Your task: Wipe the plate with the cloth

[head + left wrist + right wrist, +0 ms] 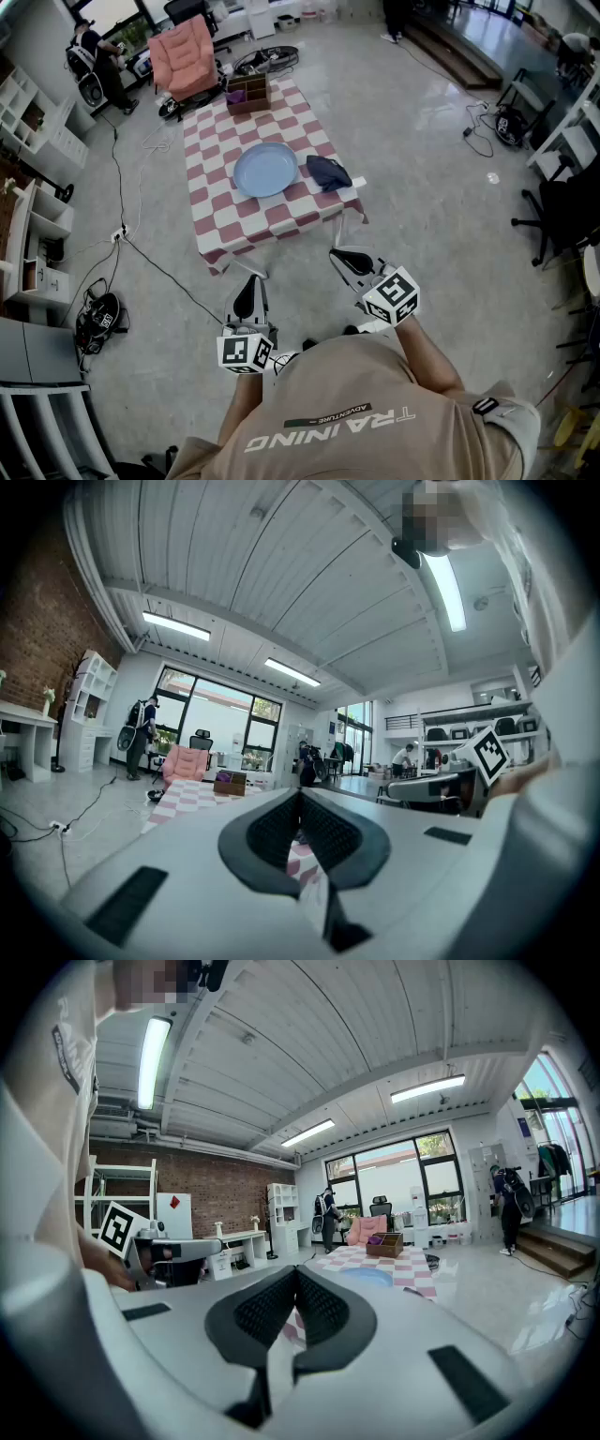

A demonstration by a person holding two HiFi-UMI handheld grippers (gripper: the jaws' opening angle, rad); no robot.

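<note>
The left hand-held gripper [250,282] and right hand-held gripper [340,256] had jaws together. The brown divided box [249,95] held a purple item [235,96].

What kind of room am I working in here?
Probably an open lab or studio loft: office chairs, white shelving and floor cables around a checkered table.
</note>
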